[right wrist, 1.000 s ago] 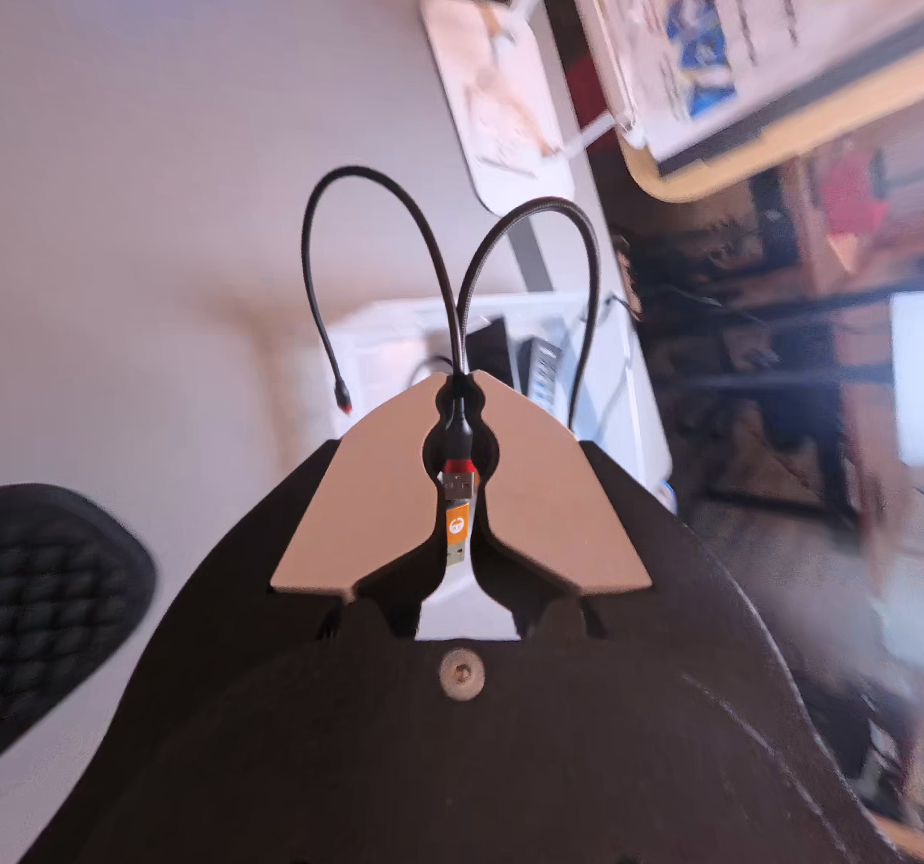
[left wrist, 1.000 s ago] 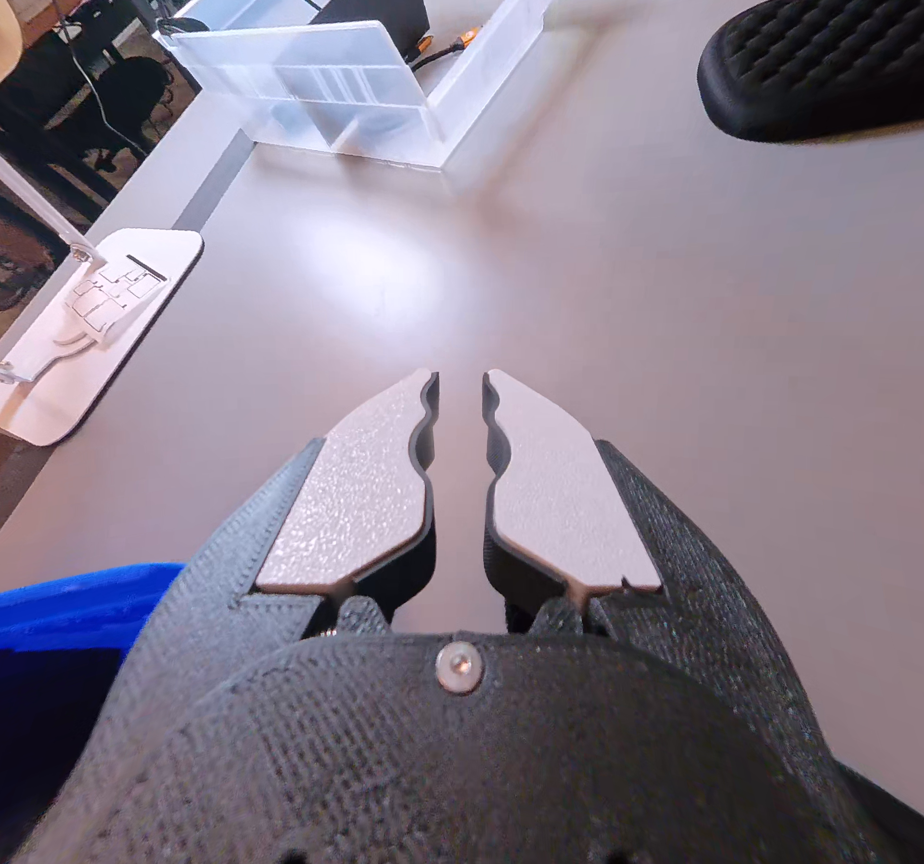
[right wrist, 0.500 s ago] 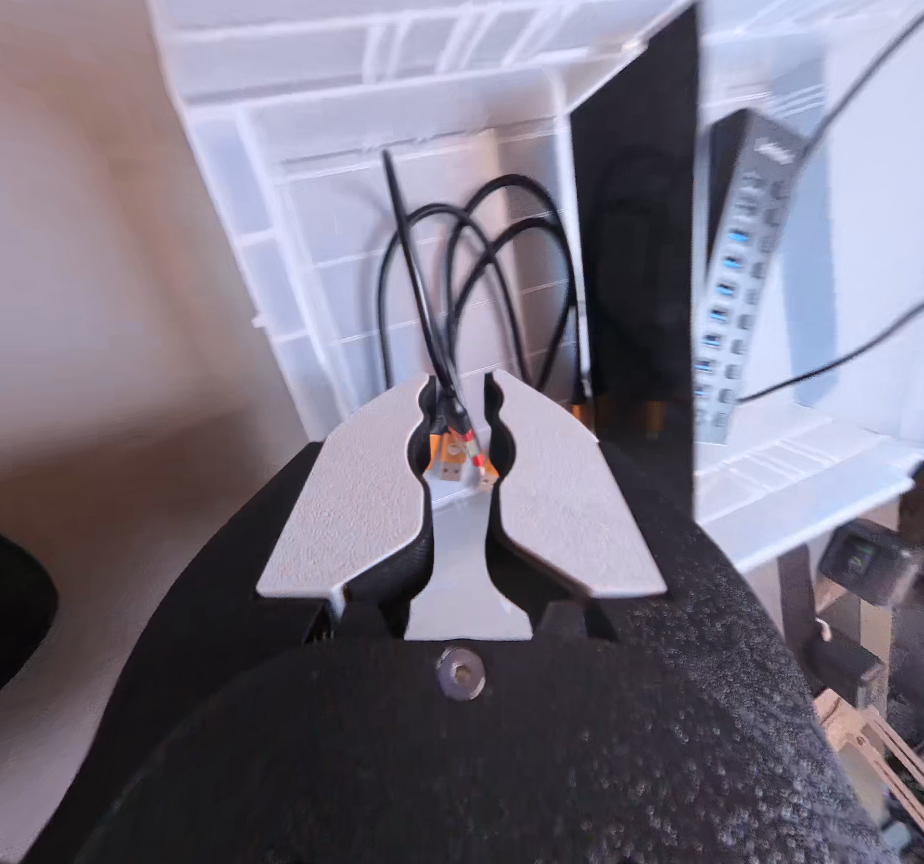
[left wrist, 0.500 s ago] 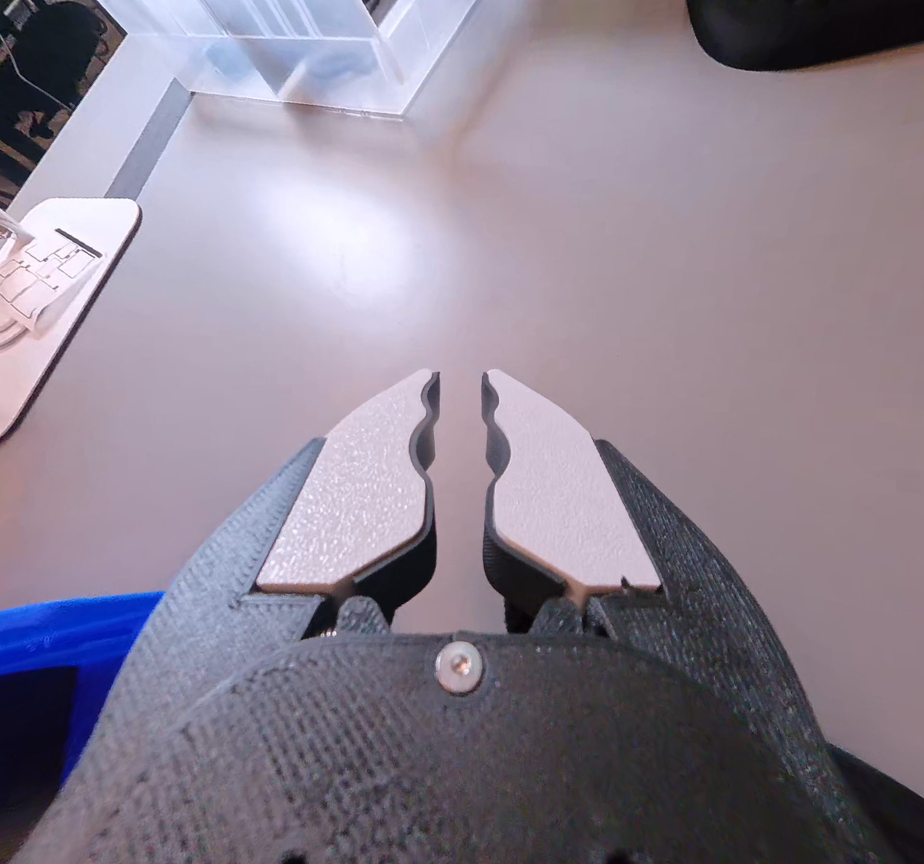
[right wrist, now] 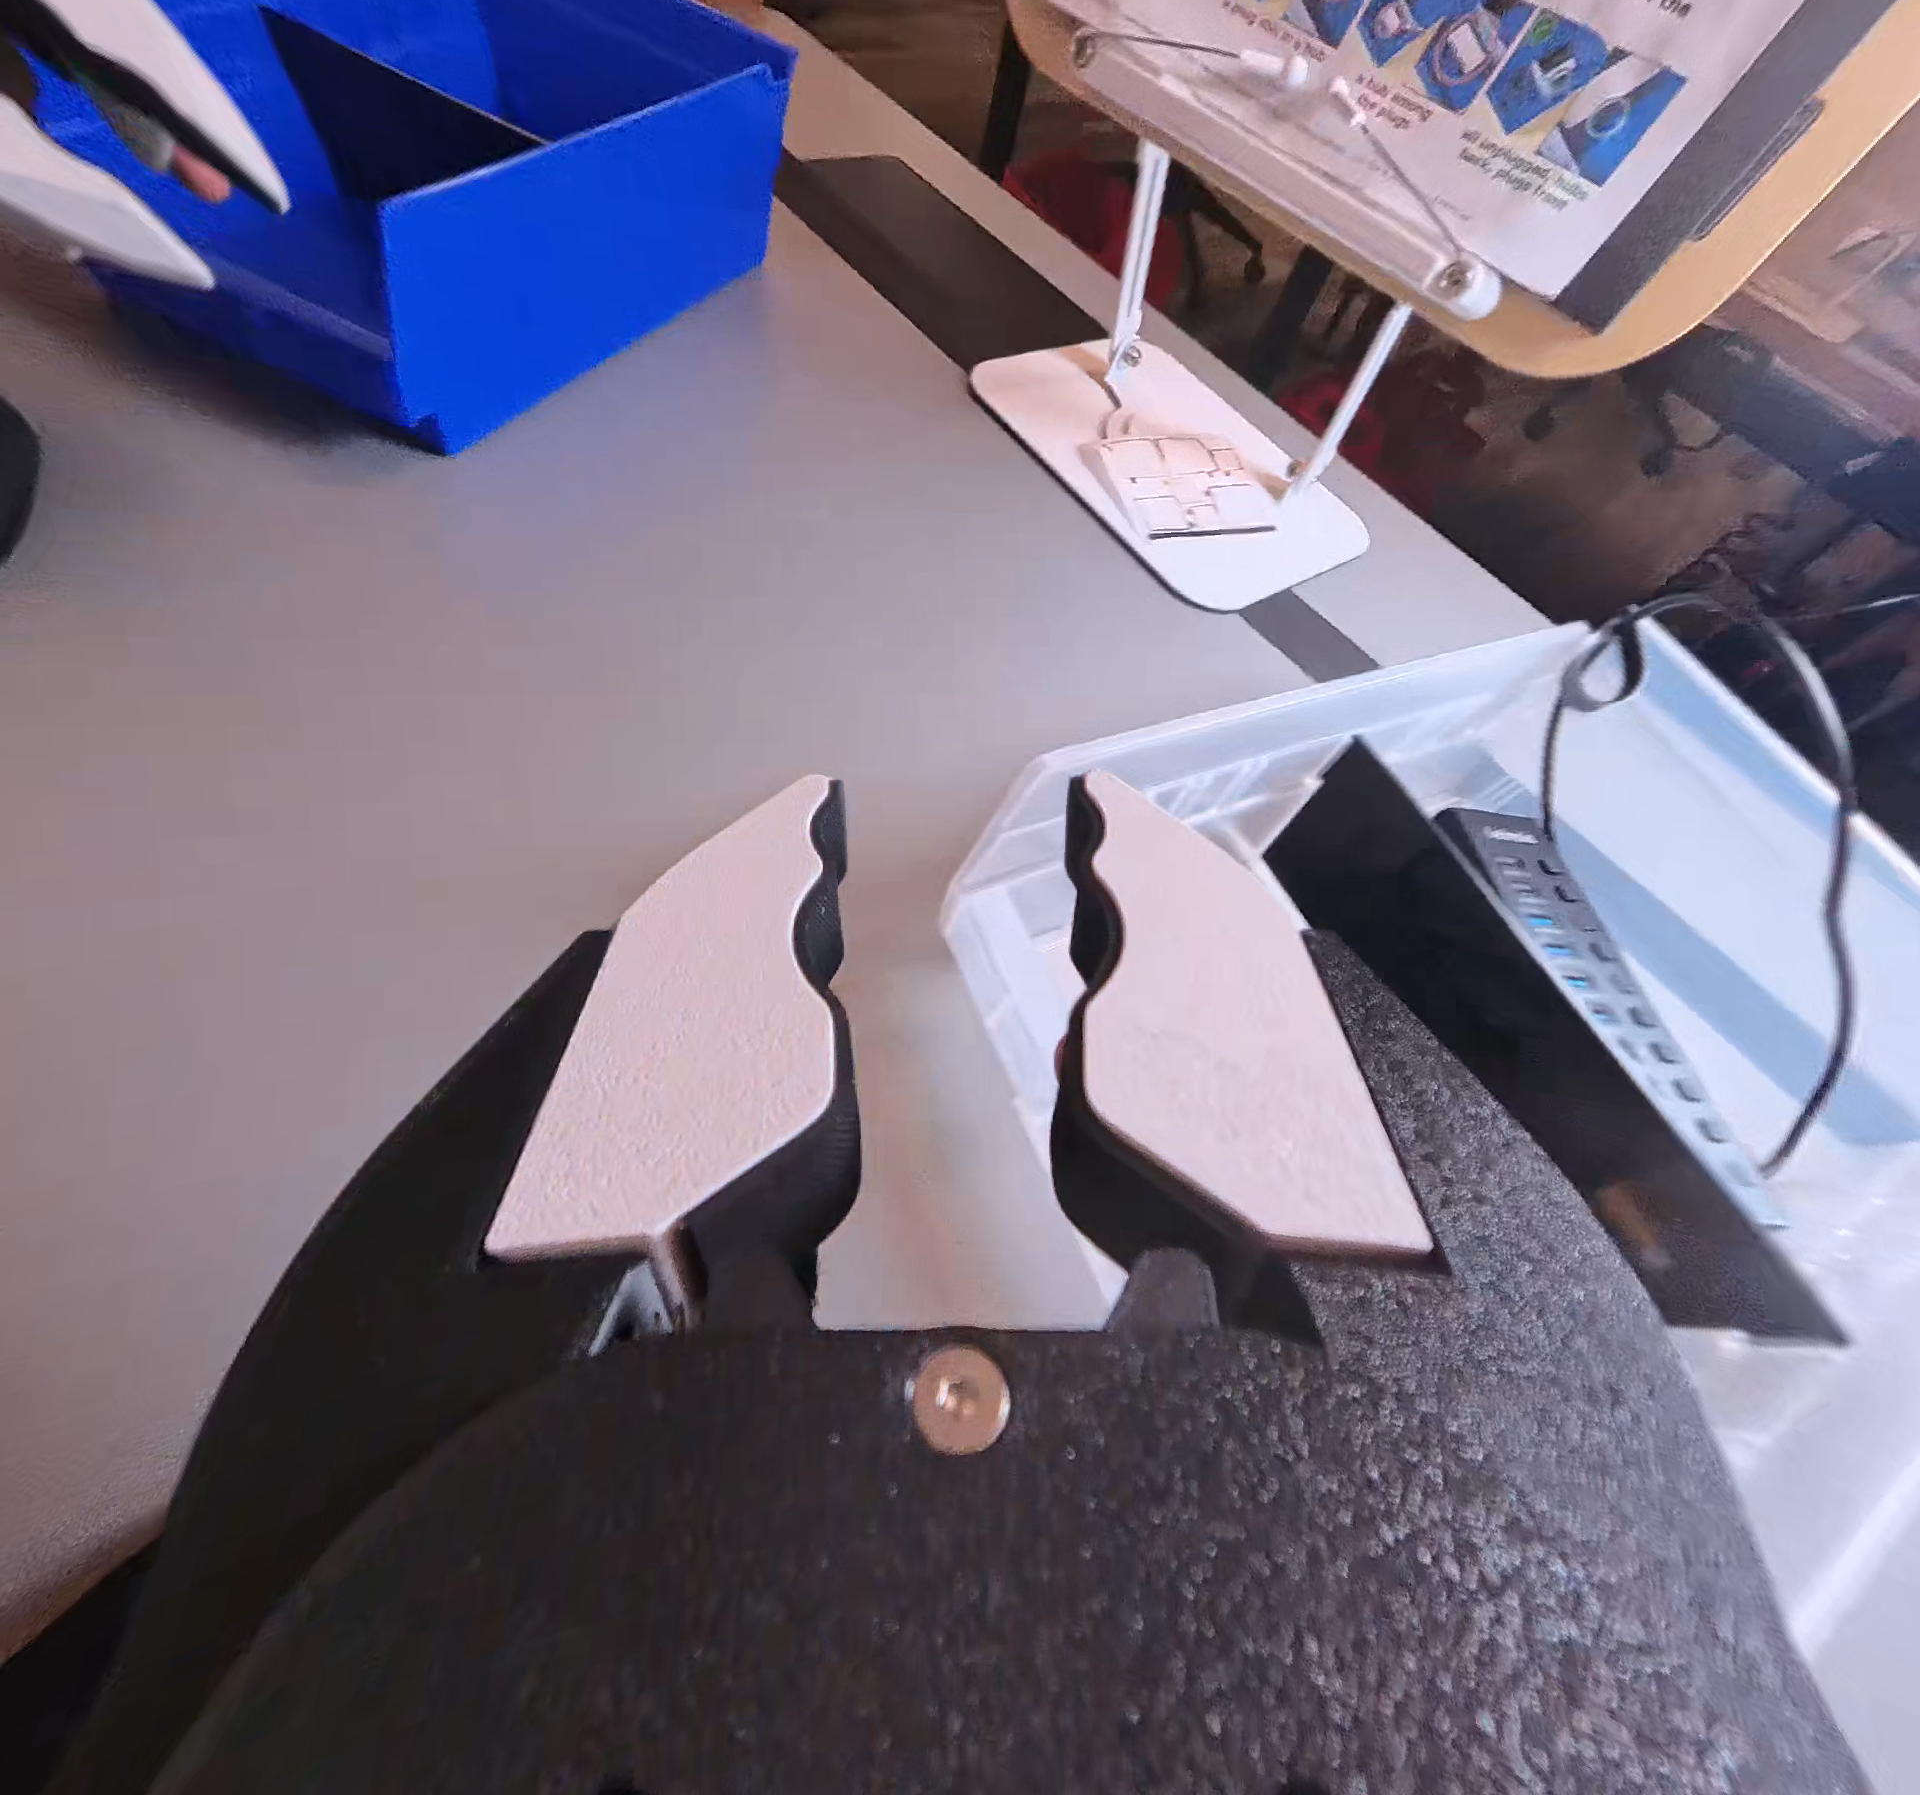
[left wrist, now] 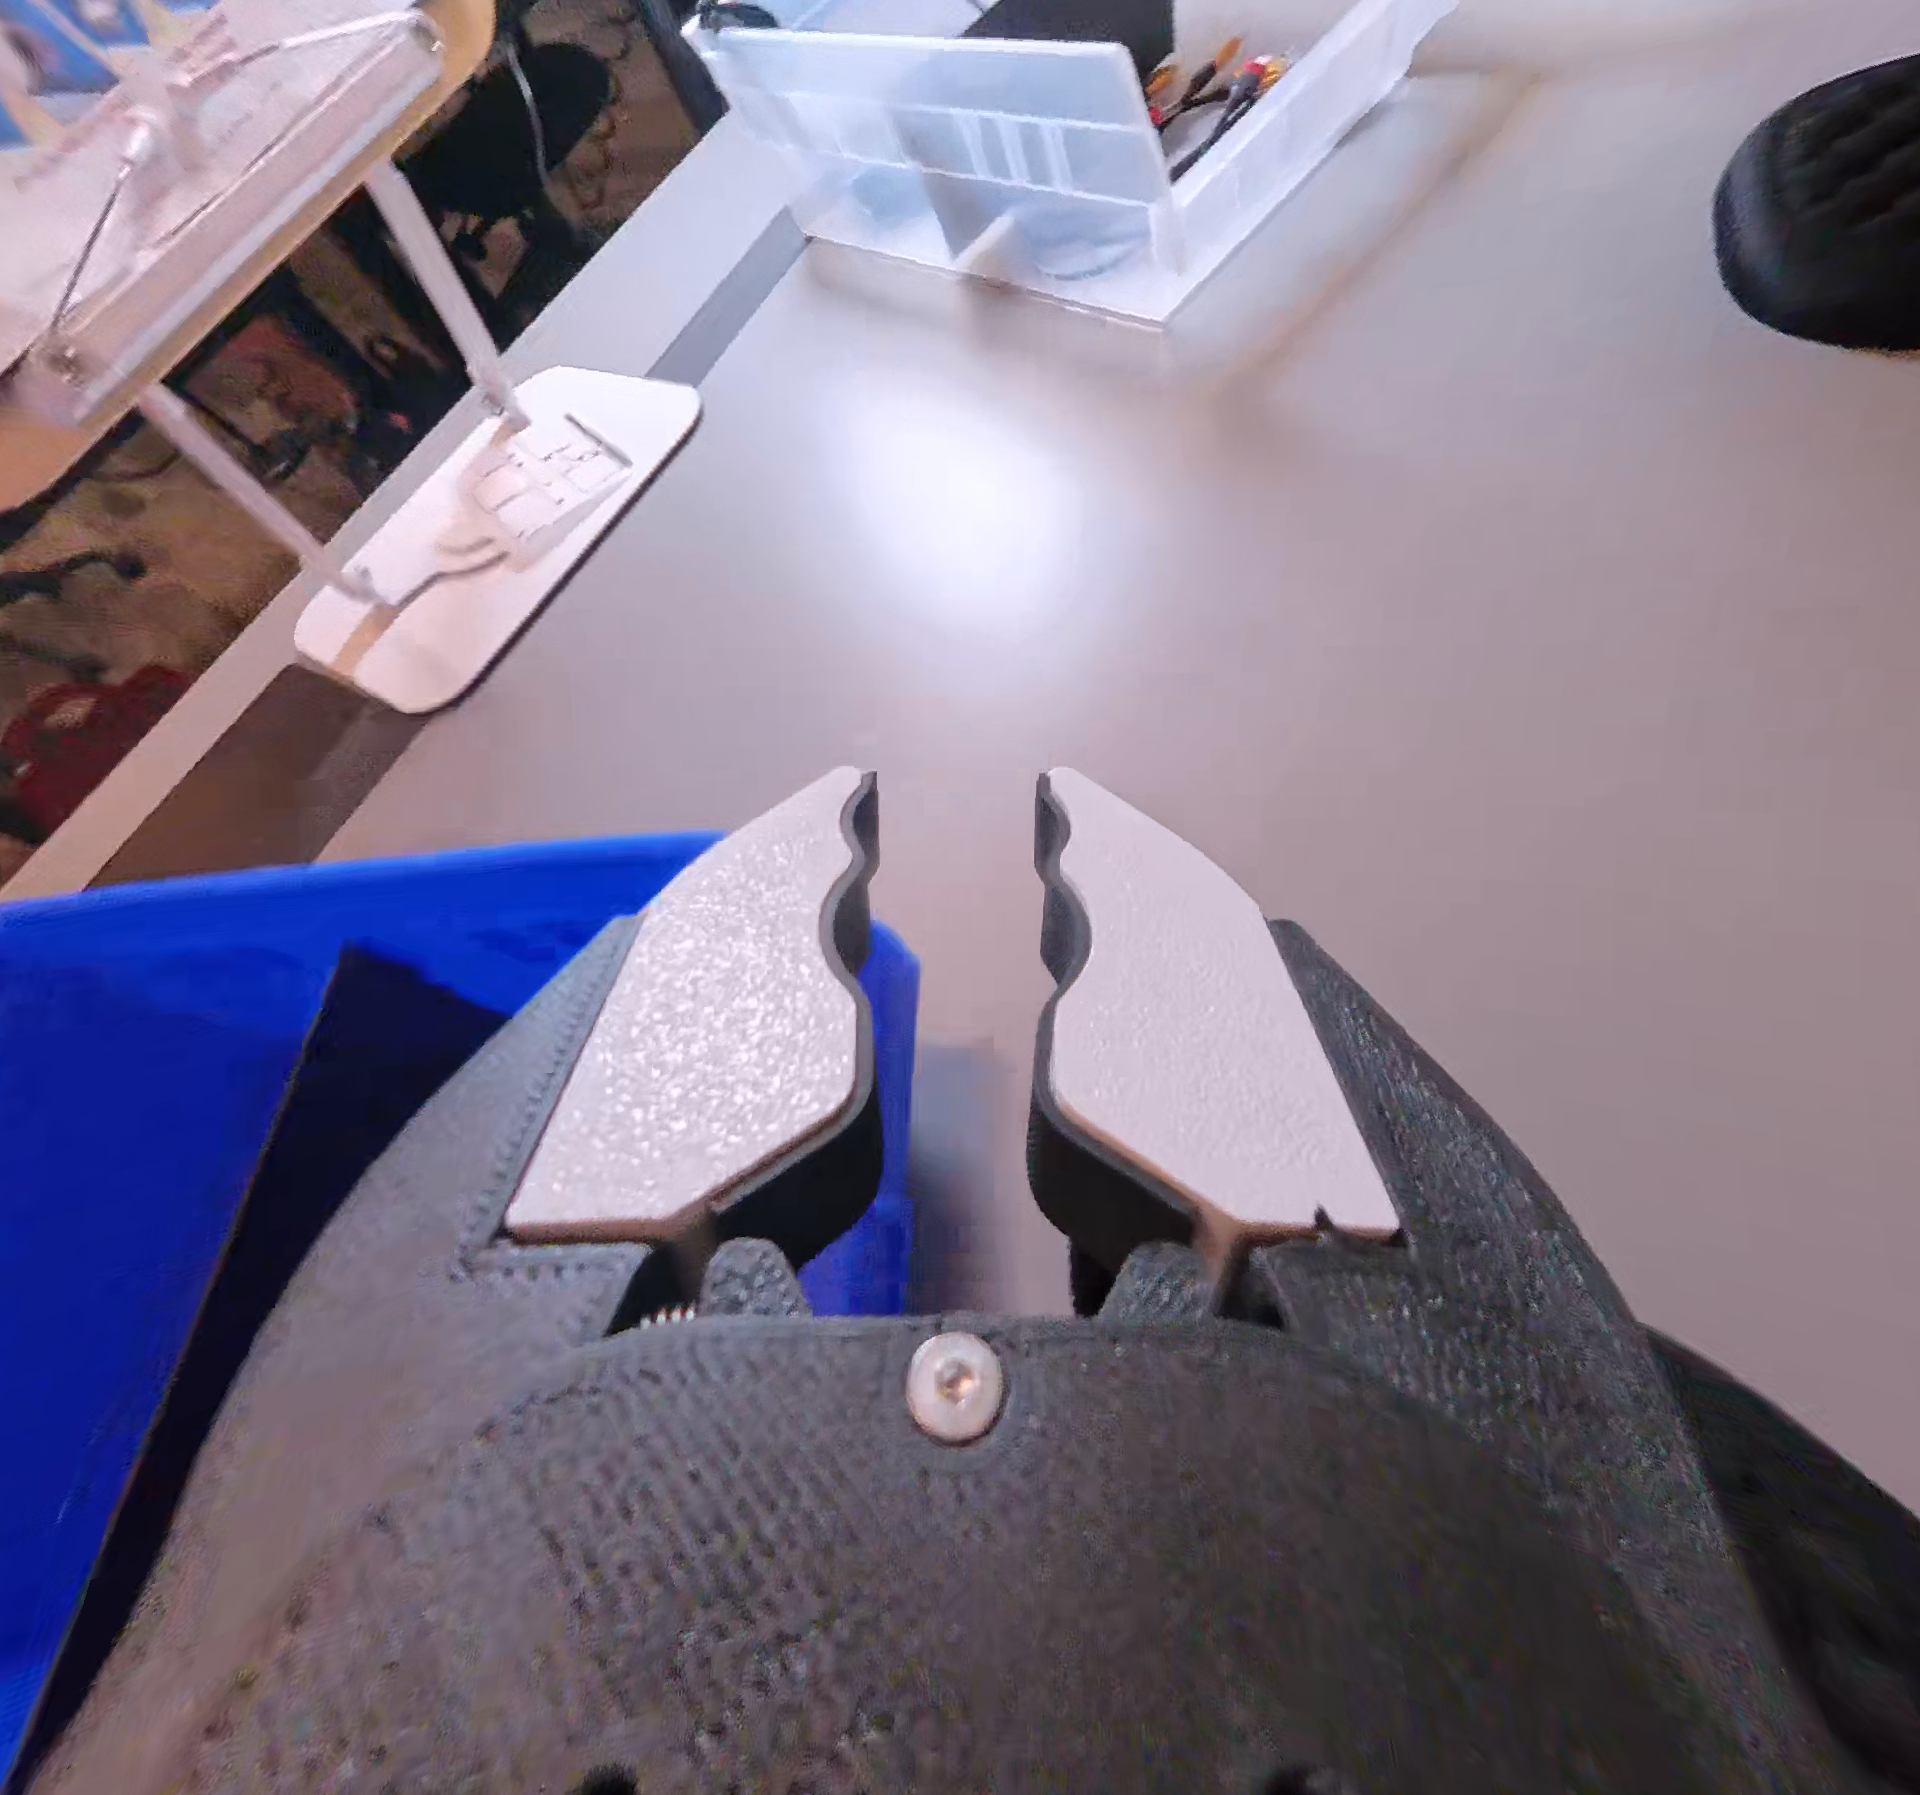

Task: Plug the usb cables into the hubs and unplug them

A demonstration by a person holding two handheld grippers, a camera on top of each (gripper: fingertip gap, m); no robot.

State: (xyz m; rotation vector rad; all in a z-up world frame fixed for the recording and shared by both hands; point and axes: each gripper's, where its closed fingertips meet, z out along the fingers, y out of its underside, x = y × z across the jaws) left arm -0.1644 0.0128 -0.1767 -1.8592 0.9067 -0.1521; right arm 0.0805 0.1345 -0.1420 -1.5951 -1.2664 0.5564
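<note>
Blue plastic bin [right wrist: 582, 187] with a black divider sits at the table's left, the left gripper [left wrist: 956, 810] hovering beside it, jaws narrowly parted and empty. A white-based document stand [right wrist: 1174, 498] occupies the middle edge. To the right, the right gripper [right wrist: 951, 810] hangs open and empty over the clear plastic tray [right wrist: 1143, 758], where a black multi-port USB hub [right wrist: 1590, 956] lies past a black divider; orange-tipped USB cables [left wrist: 1216, 88] rest in the tray's near compartment, seemingly sorted apart for plugging.

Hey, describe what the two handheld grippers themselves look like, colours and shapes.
Both match: the left gripper and right gripper each have a rough black, printed-looking plastic body with one silver screw, and two pale grey, speckled flat fingers with wavy black inner edges. No cables or sleeves show.
</note>
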